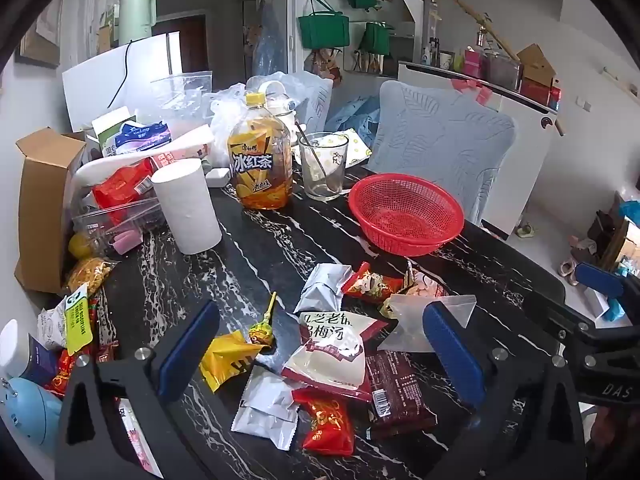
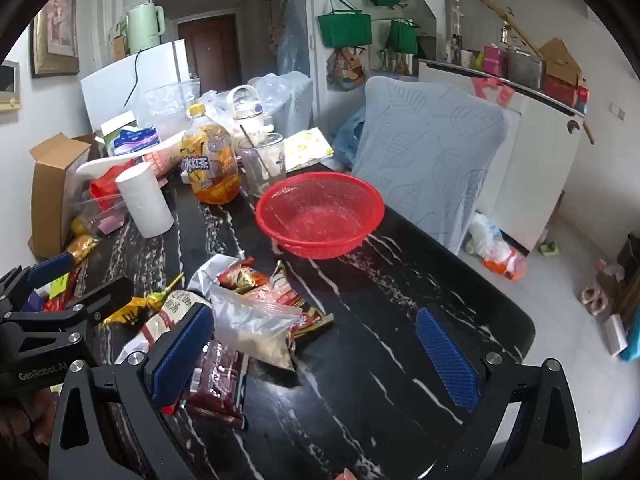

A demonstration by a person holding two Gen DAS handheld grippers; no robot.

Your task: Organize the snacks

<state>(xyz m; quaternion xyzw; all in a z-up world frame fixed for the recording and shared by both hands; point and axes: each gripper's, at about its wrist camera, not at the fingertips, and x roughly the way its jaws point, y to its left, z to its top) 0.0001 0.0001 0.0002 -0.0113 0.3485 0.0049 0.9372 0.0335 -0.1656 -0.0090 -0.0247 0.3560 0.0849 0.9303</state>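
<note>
Bare table point(image 2: 400, 300) right of snack pile point(image 2: 248, 312), below basket point(image 2: 320, 216).

The left hand-held gripper point(image 1: 320, 354) has a matte black frame with triangular cut-outs in its two arms, round silver screw heads at the joints, and two fingers faced with ribbed blue pads point(image 1: 188, 348). The right hand-held gripper point(image 2: 316, 354) is built alike, its blue pads point(image 2: 446, 356) textured with a fine grid. White lettering reading "GenRobot.AI" marks the black body seen at the right wrist view's left edge.
</note>
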